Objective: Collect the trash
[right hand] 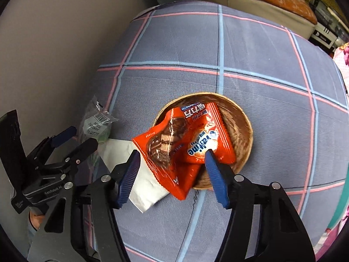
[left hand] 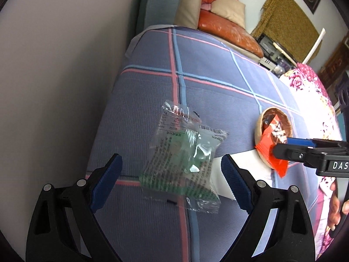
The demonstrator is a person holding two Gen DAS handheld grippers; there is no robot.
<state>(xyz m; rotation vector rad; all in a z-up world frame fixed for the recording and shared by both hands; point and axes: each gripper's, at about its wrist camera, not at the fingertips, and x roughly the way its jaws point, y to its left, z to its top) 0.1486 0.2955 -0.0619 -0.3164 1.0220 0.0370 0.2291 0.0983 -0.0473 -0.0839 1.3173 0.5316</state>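
A clear-and-green plastic wrapper lies on the blue plaid bed cover, between the wide-open fingers of my left gripper, which does not touch it. It also shows in the right wrist view. An orange snack wrapper rests partly in a wooden bowl, hanging over its near rim. My right gripper is open, its fingers either side of the orange wrapper's near end, not closed on it. A white napkin lies flat beside the bowl. The left gripper also shows in the right wrist view.
The bed's left edge drops to a grey floor. A floral quilt lies at the right. Cushions and a sofa sit beyond the bed's far end. The right gripper reaches in from the right over the bowl.
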